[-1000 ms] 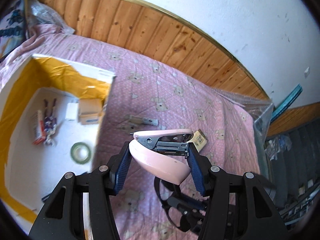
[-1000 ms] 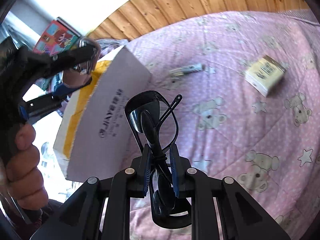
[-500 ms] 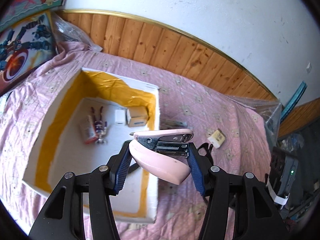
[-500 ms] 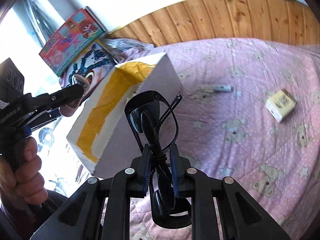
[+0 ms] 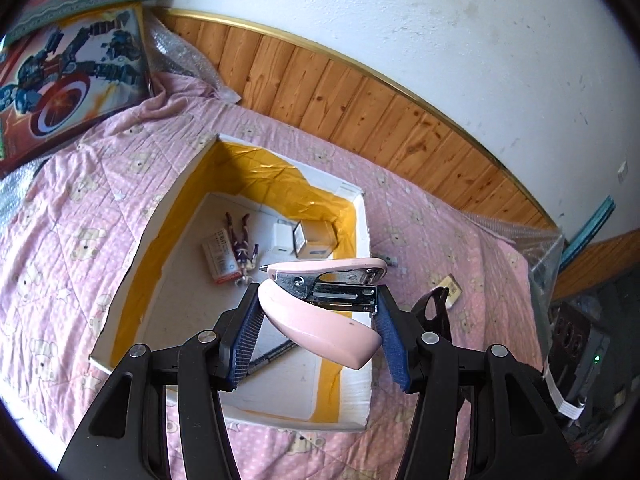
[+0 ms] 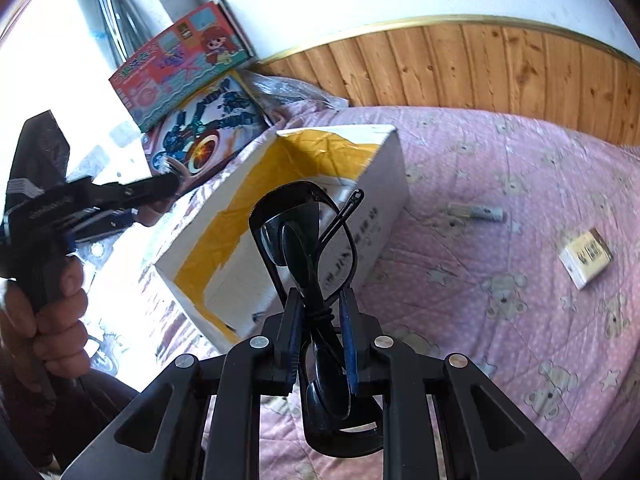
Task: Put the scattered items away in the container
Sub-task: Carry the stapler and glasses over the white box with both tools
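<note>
My left gripper [image 5: 318, 320] is shut on a pink stapler [image 5: 320, 308] and holds it above the near right part of the white box with yellow tape lining [image 5: 176, 200]. Inside the box lie a toy figure [image 5: 240, 240], a small carton [image 5: 218, 256], a brown box [image 5: 316, 236] and a pen [image 5: 272, 356]. My right gripper [image 6: 320, 312] is shut on folded black glasses [image 6: 308, 240], held above the bed to the right of the box [image 6: 384, 184]. A small cream box [image 6: 586, 258] and a tube [image 6: 476, 212] lie on the pink quilt.
The pink teddy-bear quilt [image 5: 60, 240] covers the bed. Toy boxes [image 5: 68, 68] lean at the head of the bed. A wood-panelled wall [image 5: 360, 108] runs behind. The left gripper and the hand holding it show in the right wrist view [image 6: 60, 216].
My left gripper has risen and moved left with the stapler, from over the quilt to over the box. My right gripper has risen and pulled back with the glasses.
</note>
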A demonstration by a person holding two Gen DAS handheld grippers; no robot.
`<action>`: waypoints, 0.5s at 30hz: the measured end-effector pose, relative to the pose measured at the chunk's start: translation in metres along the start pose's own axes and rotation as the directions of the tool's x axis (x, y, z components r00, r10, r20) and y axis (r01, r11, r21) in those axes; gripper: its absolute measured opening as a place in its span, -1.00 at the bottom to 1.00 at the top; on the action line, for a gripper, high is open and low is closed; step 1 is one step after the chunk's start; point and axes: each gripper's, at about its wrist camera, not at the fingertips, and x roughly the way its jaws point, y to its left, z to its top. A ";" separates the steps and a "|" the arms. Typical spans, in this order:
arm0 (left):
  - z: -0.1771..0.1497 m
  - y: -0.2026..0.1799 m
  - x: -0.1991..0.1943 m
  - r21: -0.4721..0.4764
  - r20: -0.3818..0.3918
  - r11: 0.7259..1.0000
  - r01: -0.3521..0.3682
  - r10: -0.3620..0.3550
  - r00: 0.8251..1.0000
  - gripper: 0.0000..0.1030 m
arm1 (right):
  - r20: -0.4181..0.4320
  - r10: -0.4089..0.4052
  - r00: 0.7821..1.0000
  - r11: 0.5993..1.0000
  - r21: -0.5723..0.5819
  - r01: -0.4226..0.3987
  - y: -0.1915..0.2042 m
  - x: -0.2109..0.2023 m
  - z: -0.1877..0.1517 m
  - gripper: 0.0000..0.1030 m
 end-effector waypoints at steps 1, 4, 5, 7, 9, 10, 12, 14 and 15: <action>0.001 0.002 0.000 0.001 0.003 1.000 -0.004 0.004 1.000 0.10 | 0.005 0.005 1.000 1.000 -0.009 -0.004 0.004 0.000 0.001 -0.62; 0.002 0.010 0.004 -0.005 -0.002 1.000 -0.025 0.025 1.000 0.10 | 0.015 0.019 1.000 0.999 -0.030 -0.019 0.014 0.000 0.004 -0.62; 0.003 0.013 0.006 -0.012 -0.008 0.999 -0.031 0.031 0.999 0.10 | 0.015 0.025 1.000 0.999 -0.032 -0.024 0.017 0.001 0.006 -0.62; 0.004 0.021 0.009 -0.036 -0.019 0.998 -0.041 0.040 0.999 0.10 | 0.018 0.034 0.999 0.999 -0.028 -0.034 0.022 0.003 0.010 -0.62; 0.005 0.025 0.010 -0.047 -0.024 0.998 -0.050 0.049 0.999 0.10 | 0.020 0.042 0.999 0.999 -0.025 -0.042 0.027 0.006 0.015 -0.62; 0.006 0.025 0.010 -0.045 -0.024 0.997 -0.055 0.054 0.998 0.10 | 0.021 0.045 0.999 0.999 -0.027 -0.044 0.031 0.008 0.018 -0.62; 0.006 0.026 0.011 -0.039 -0.024 0.997 -0.062 0.061 0.998 0.10 | 0.021 0.048 0.999 0.998 -0.033 -0.047 0.038 0.011 0.022 -0.62; 0.006 0.029 0.011 -0.038 -0.025 0.997 -0.070 0.069 0.997 0.10 | 0.017 0.054 0.998 0.998 -0.039 -0.054 0.046 0.015 0.027 -0.62; 0.006 0.031 0.011 -0.039 -0.026 0.996 -0.077 0.076 0.997 0.10 | 0.014 0.059 0.998 0.998 -0.039 -0.058 0.050 0.019 0.029 -0.62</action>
